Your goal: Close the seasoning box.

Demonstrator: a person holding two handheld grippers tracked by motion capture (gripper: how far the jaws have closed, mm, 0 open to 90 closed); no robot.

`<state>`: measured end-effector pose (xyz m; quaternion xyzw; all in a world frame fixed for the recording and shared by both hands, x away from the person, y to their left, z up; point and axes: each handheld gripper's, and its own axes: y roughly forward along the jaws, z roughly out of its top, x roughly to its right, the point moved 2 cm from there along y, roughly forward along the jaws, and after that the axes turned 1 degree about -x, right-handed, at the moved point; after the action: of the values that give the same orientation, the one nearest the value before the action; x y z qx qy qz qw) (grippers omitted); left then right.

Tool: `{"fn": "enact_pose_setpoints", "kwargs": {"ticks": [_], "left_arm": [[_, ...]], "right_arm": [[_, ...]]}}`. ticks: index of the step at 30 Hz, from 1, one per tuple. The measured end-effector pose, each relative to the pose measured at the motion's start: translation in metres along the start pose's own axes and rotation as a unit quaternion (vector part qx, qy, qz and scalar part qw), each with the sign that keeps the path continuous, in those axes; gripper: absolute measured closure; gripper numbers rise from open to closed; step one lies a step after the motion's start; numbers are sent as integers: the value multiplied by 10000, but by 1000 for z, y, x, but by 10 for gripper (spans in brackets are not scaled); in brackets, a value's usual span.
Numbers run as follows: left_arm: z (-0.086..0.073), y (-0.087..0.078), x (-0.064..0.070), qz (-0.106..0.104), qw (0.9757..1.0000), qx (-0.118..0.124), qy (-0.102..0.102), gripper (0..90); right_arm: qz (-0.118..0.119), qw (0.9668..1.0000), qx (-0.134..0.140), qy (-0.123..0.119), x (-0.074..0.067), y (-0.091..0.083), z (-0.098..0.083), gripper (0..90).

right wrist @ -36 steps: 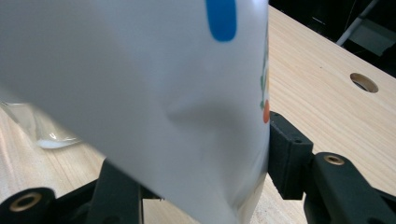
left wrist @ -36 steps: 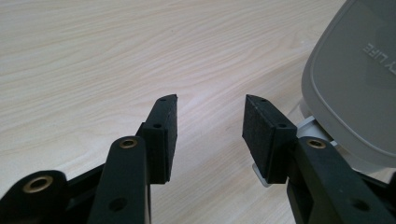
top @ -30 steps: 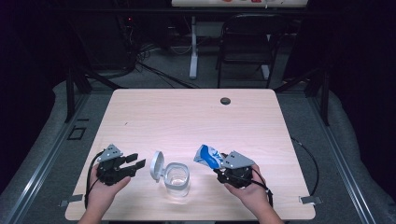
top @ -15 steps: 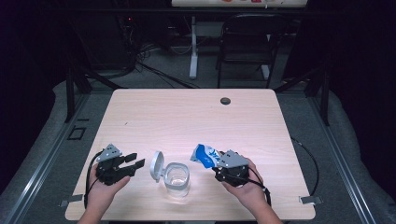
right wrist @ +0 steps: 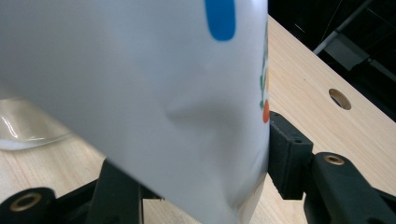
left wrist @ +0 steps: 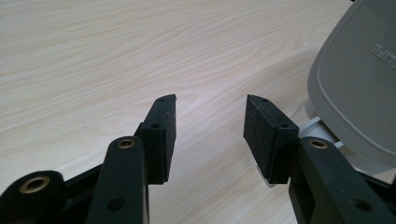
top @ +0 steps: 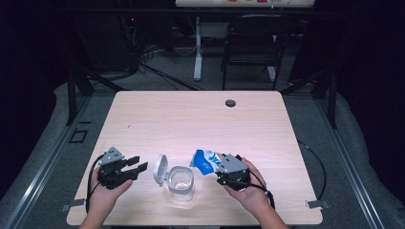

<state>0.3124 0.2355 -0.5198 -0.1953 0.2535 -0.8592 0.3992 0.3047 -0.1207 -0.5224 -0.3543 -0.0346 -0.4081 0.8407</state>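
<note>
Pouring step in hand, by judgement: right gripper (top: 222,168) clamped on a white and blue pouch (top: 206,160), pouch tilted to the clear container (top: 181,183) at the front middle of the table (top: 200,114); mouth of the pouch just beside the container rim, perhaps a little above it, contact not possible to tell from the high view; container open, its grey lid (top: 160,169) flipped back on the left side and standing nearly upright; left gripper (top: 135,166) resting near the lid, jaws apart, nothing between them, not touching the lid as far as visible. Next move, as a judgement: more tilt of the pouch with its mouth kept over the opening, slow and careful, because the soft pouch bends under the grip; maybe also a steadying hold from the left side, since the light container can slide or tip. In the right gripper view: pouch (right wrist: 154,93) pressed between the two black pads, its skin dented at the grip, and a piece of the container's glassy wall (right wrist: 28,126) low at the left; such detail too small in the high view. In the left gripper view: lid (left wrist: 359,88) very close on the right of the open jaws, bare wood (left wrist: 140,46) between and ahead; pouch seen better from above, together with the whole layout and the small dark hole (top: 230,102) at the far side of the table.
</note>
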Motion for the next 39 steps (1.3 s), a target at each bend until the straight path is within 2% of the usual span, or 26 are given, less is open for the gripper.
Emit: {"fn": "enact_pose_setpoints", "kwargs": {"ticks": [15,20,30,32,38,39], "left_arm": [[0,0,0,6,10000,2,-7,547],[0,0,0,3,10000,15,-11,547],[0,0,0,14,10000,6,-20,545],[0,0,0,15,10000,16,-41,545],[-1,0,-1,3,10000,26,-57,545],[-1,0,-1,2,10000,26,-58,546]], "right_arm": [[-259,9985,-170,-459,-5,3,3,481],[-308,9983,-130,-469,-6,6,2,482],[-415,9966,-244,-675,-7,5,4,481],[-434,9966,-195,-669,-8,6,4,481],[-523,9947,-270,-845,-10,7,6,481],[-525,9952,-199,-805,-11,8,6,481]]}}
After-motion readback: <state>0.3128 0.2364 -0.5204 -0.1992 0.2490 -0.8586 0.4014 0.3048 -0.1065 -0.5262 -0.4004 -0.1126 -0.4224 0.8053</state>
